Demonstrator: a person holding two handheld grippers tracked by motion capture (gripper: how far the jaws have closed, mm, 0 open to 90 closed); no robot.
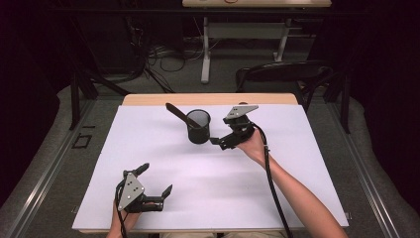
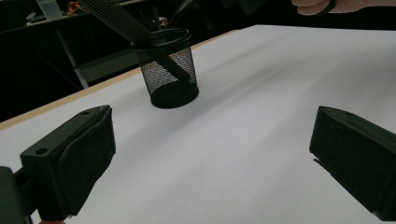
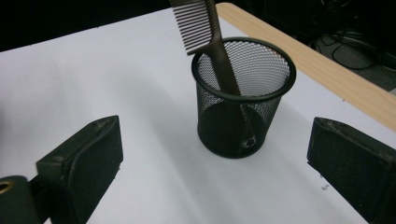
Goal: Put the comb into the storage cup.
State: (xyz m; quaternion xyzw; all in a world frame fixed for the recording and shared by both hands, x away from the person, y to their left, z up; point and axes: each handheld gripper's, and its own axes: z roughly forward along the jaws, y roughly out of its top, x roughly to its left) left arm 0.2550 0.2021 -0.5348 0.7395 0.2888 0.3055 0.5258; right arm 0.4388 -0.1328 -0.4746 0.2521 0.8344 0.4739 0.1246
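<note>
Two claws spread wide, empty: right gripper [image 1: 224, 141] just beside mesh cup [image 1: 198, 127] w/ comb [image 1: 177, 114]; left gripper [image 1: 154, 180] well apart.

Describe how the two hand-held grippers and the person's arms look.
Both the left hand-held gripper and the right hand-held gripper are black, with two blocky padded jaws and a grey three-cornered plate bearing small holes. A black cable trails from each. The forearms are bare, with no sleeves in view.

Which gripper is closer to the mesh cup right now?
The right gripper, open beside the mesh cup holding the comb. The left gripper sits open near the table's front edge.
</note>
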